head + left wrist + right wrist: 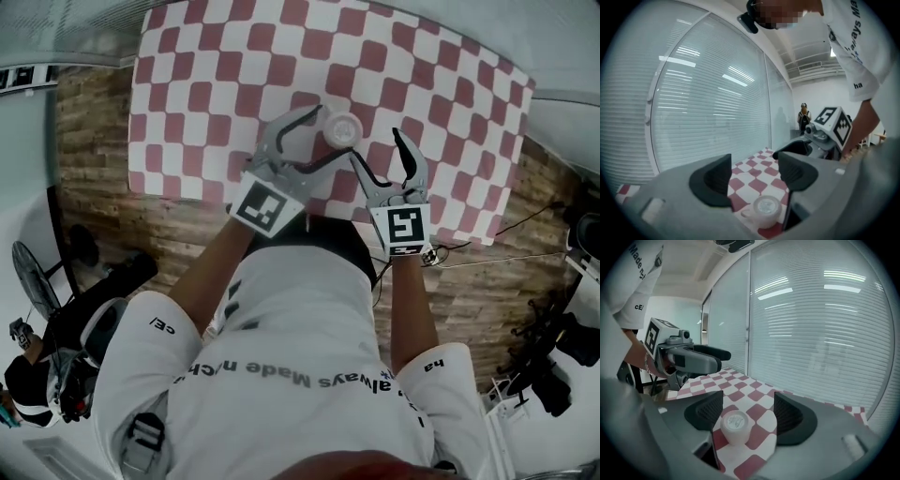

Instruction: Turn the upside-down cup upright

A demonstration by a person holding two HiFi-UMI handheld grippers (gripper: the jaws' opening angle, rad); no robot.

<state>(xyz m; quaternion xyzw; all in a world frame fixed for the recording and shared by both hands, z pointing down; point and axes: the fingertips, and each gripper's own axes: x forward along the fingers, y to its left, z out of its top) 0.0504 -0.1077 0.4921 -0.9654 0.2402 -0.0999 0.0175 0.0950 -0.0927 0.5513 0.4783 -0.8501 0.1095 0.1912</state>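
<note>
Left gripper: The left gripper (328, 133) is held in the air over the checked tablecloth (206, 84). Its two dark pads (715, 180) are spread apart with nothing between them. Through the gap, its own view shows the cup below, untouched.
Cup: The white cup (342, 128) stands upside down on the red-and-white tablecloth, near the middle and well in from every edge. Its flat base faces up. In the left gripper view the cup (764, 212) shows a small handle sticking out to the left in that view. In the right gripper view the cup (735, 426) sits low in the gap, closer to the left pad in that view, and touches neither pad.
Right gripper: The right gripper (377, 145) is held just beside the left one, also above the tablecloth. Its pads (787, 414) are spread apart and hold nothing.
Setting: The table stands on a wooden floor (94, 178), and slatted blinds (825, 324) fill the glass wall behind it.
</note>
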